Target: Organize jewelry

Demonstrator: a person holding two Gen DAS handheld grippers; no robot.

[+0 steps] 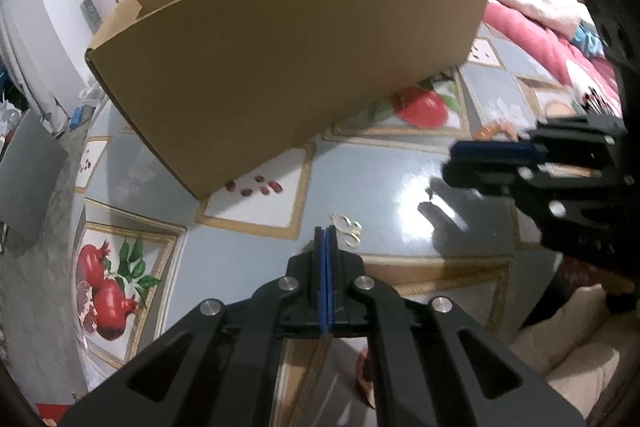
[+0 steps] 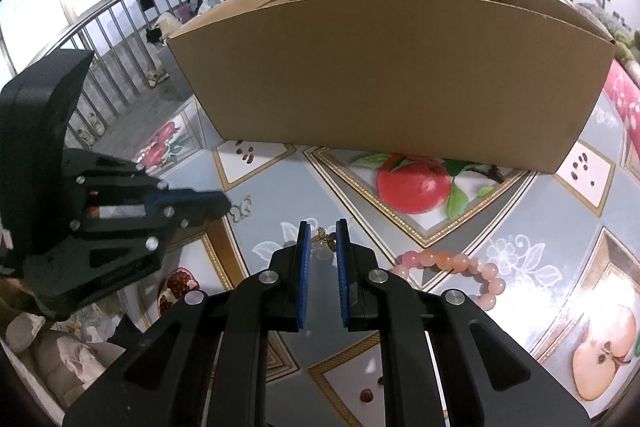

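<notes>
Right tool (image 2: 323, 231) barely parted, straddling gold butterfly charm (image 2: 325, 239) without a pinch; left tool (image 1: 325, 233) pressed together, empty — seat lower, clamp, lift into box (image 2: 392, 75).

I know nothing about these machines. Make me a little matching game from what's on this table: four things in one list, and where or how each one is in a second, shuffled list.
Things:
1. cardboard box
2. pink bead bracelet
3. gold ornament
4. left fingers

Places or states:
A. between the right fingers
B. closed together, nothing between them
C. standing open-topped at the far side of the table
D. lying flat on the table, beside the right fingers

Pairs: 1-C, 2-D, 3-A, 4-B
</notes>
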